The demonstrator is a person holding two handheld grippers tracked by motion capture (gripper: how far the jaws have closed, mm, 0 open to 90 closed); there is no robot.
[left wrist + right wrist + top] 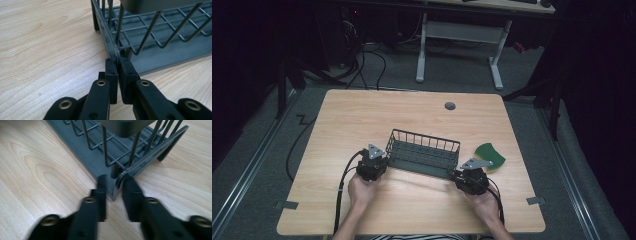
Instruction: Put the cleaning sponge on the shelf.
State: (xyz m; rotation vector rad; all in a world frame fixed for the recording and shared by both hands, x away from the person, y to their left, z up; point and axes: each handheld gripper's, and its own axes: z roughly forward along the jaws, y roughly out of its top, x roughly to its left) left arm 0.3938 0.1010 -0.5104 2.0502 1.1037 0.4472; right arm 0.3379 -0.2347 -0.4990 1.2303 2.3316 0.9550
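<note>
Your left gripper (117,67) has its jaws clamped on the corner frame wire of the wire rack (424,152), pads pressed against the metal from both sides. Your right gripper (113,186) straddles the opposite near corner with its jaws apart, a gap showing on each side of the frame; that view is blurred. The rack stands on the wooden table (362,115), a green sponge (490,155) near its right end. No legible writing or labels.

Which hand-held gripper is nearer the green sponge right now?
Right. The right hand-held gripper is at the wire rack's right end, just left of the green sponge. The left hand-held gripper is clamped on the rack's far left end.
</note>
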